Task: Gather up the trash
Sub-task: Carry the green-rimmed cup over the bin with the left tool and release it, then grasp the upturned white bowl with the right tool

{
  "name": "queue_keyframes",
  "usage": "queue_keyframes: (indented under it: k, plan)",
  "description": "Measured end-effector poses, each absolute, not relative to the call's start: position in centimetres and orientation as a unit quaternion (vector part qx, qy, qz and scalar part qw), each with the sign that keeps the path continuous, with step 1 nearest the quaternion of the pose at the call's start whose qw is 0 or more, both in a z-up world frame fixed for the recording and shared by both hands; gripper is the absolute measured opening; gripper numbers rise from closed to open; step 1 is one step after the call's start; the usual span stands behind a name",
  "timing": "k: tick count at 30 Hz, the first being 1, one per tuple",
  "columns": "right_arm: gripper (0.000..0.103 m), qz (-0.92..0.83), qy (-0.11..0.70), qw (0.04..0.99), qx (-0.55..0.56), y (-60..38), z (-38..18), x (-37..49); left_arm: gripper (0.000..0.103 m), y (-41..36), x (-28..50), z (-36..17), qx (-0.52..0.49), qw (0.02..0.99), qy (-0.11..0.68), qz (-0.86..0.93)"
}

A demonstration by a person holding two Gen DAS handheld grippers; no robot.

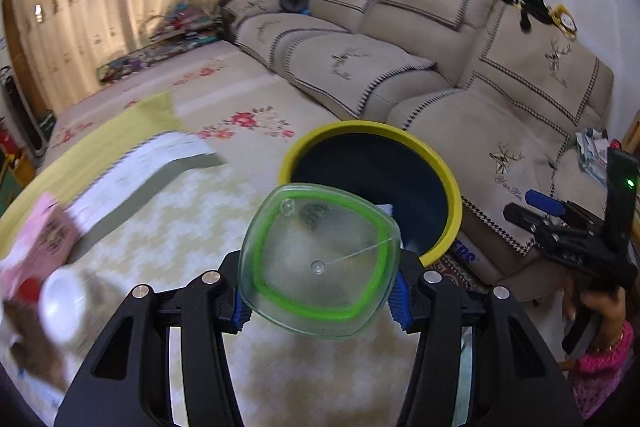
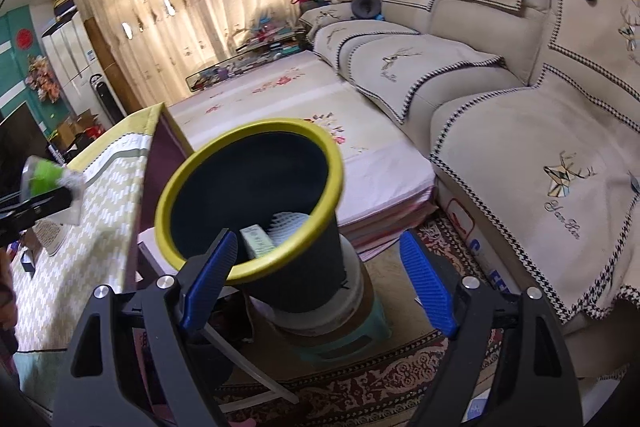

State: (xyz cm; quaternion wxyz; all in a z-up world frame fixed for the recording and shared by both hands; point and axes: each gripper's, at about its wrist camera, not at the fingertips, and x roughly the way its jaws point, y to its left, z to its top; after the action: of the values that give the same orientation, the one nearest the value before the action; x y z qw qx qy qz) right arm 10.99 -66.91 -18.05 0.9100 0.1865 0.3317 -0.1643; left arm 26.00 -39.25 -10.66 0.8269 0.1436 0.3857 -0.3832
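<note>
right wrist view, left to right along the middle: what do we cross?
Clear lid with green ring in the left hand-held gripper → table with patterned cloth → yellow-rimmed bin → folded floral bedding stack → sofa.

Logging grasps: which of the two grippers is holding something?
The left gripper: its blue pads clamp a clear lid with a green ring. The right gripper is open, with nothing between its pads.

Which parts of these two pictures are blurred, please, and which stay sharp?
Left wrist view: the pink packet and white cup at left are motion-smeared, while the clear lid in the left gripper is sharp. Right wrist view: mostly sharp; only the bin rim smears slightly.
</note>
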Motion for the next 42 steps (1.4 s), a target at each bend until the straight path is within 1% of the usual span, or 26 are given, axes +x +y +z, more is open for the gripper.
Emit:
queue_keyframes:
  k: [10,12,13,17,21,23,27,29,36,42]
  plan:
    - [0.079,-0.181,0.341,0.899,0.206,-69.1,-19.4,10.0,0.053,-49.2,29.5,-14.9,0.17,0.797,0.42,-0.399]
    - [0.08,-0.182,0.341,0.898,0.208,-69.3,-19.5,9.9,0.071,-50.6,30.0,-15.3,0.179,0.798,0.421,-0.394]
    - [0.08,-0.181,0.341,0.898,0.21,-69.3,-19.6,9.9,0.083,-51.0,30.1,-15.2,0.178,0.803,0.415,-0.389]
    - [0.08,-0.177,0.342,0.898,0.212,-69.0,-19.7,9.8,0.085,-50.7,30.3,-14.2,0.16,0.814,0.405,-0.384]
    - [0.08,-0.163,0.344,0.9,0.21,-68.1,-19.8,10.2,0.087,-47.1,29.2,-12.2,0.134,0.832,0.392,-0.37]
    - [0.08,-0.155,0.346,0.902,0.207,-67.4,-19.6,10.5,0.091,-44.4,28.2,-11.1,0.119,0.843,0.38,-0.361]
    - [0.08,-0.133,0.348,0.908,0.19,-65.7,-18.8,11.5,0.094,-37.8,25.1,-8.6,0.088,0.867,0.352,-0.343]
    - [0.081,-0.12,0.348,0.913,0.178,-64.4,-18.1,12.2,0.098,-34.5,23.6,-7.8,0.077,0.88,0.337,-0.326]
    - [0.082,-0.057,0.345,0.927,0.133,-58.8,-15.6,15.3,0.098,-20.8,19.2,-6.4,0.038,0.926,0.308,-0.216]
    - [0.082,0.014,0.344,0.934,0.093,-51.6,-13.5,18.5,0.098,-12.0,17.2,-6.7,0.007,0.942,0.302,-0.145]
